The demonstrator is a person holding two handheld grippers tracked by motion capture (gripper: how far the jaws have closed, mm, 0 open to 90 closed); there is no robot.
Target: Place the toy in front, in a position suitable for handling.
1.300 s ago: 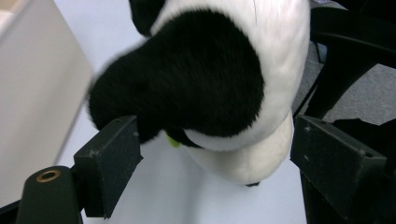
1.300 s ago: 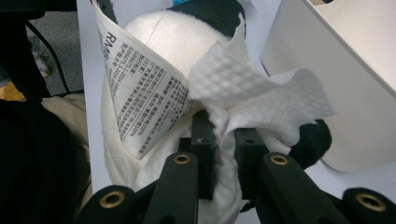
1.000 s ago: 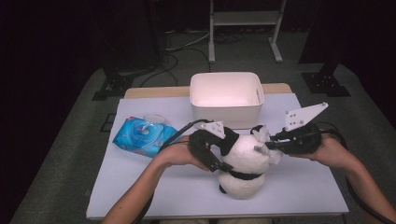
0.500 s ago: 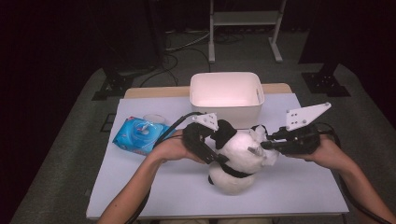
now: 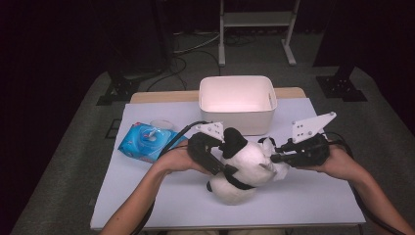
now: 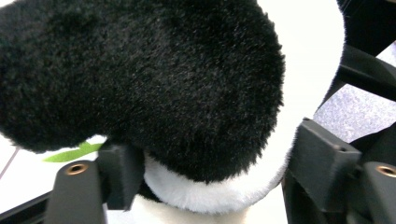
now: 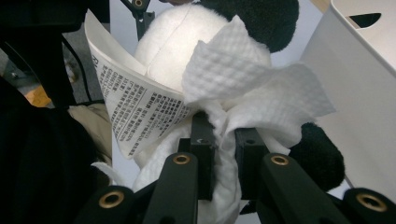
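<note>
The work in hand is wiping a plush panda point(image 5: 244, 169) with a wet wipe point(image 7: 243, 88). The panda lies near the front middle of the white table point(image 5: 147, 205), between the two grippers, just in front of the white storage bin point(image 5: 237, 103).

**Left gripper point(image 5: 215, 156).** It braces the toy so that the wiping strokes do not push it across the table. In the left gripper view, a black limb of the panda point(image 6: 154, 79) and the white body fur below it lie between the jaws. The jaws have just been closing and stand at a medium gap. The left pad appears to touch the fur; whether the right pad presses on it cannot be told, because the fur hides the contact line.

**Right gripper point(image 7: 224, 154).** The jaws are nearly together and pinch a bunched fold of the wet wipe. The loose end fans out beyond the fingertips and lies against the white fur, so the cloth, not the hard jaws, meets the toy. The panda's printed paper tag point(image 7: 140, 112) stands out just beside the wipe and could snag during a stroke.

**Supplies.** The blue wet-wipe pack point(image 5: 147, 142) lies at the left of the table, well apart from the panda but within reach of the left hand point(image 5: 178, 159). The bin stands open at the back, probably to receive the cleaned toy.
</note>
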